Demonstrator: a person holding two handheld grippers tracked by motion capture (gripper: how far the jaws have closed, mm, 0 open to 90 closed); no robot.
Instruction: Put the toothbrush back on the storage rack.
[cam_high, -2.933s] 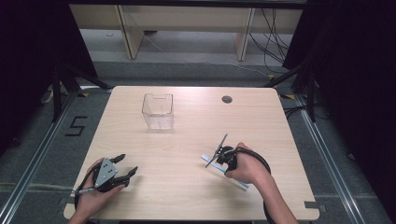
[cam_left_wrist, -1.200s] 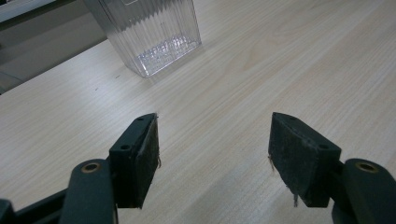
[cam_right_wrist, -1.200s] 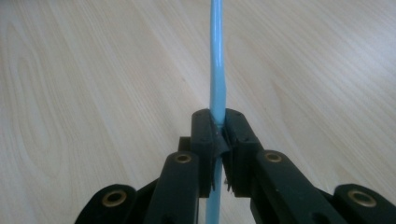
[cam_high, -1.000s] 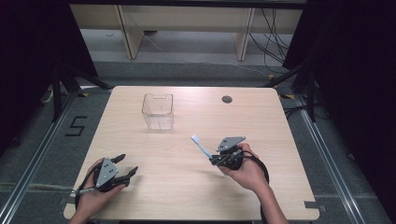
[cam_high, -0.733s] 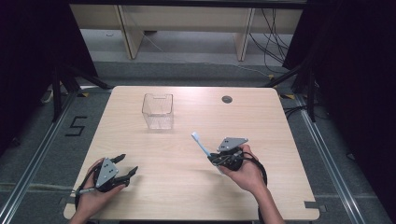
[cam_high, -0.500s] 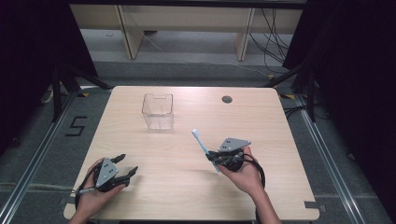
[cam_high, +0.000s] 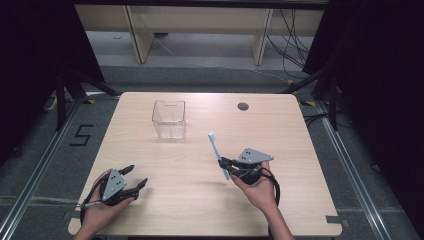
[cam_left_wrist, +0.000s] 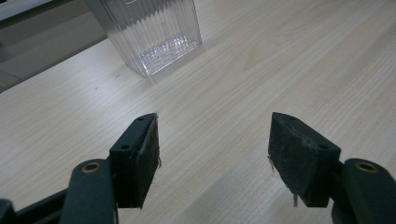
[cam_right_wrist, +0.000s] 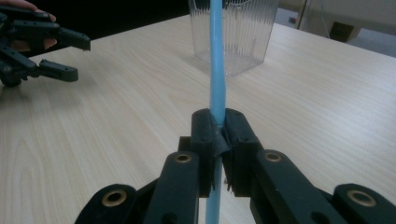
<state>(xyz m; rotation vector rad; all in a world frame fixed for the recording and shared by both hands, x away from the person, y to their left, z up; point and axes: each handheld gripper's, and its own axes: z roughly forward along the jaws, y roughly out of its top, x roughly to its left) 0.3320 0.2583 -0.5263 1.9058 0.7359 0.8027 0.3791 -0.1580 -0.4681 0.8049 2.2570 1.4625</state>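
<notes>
The jaws of my right gripper (cam_high: 223, 161) are closed tight on the handle of a light blue toothbrush (cam_high: 218, 152), which stands almost upright above the wooden table (cam_high: 300, 150), its head pointing toward the clear plastic container (cam_high: 169, 118). My left gripper (cam_high: 136, 181) rests low at the near left, its jaws wide apart and holding nothing.
</notes>
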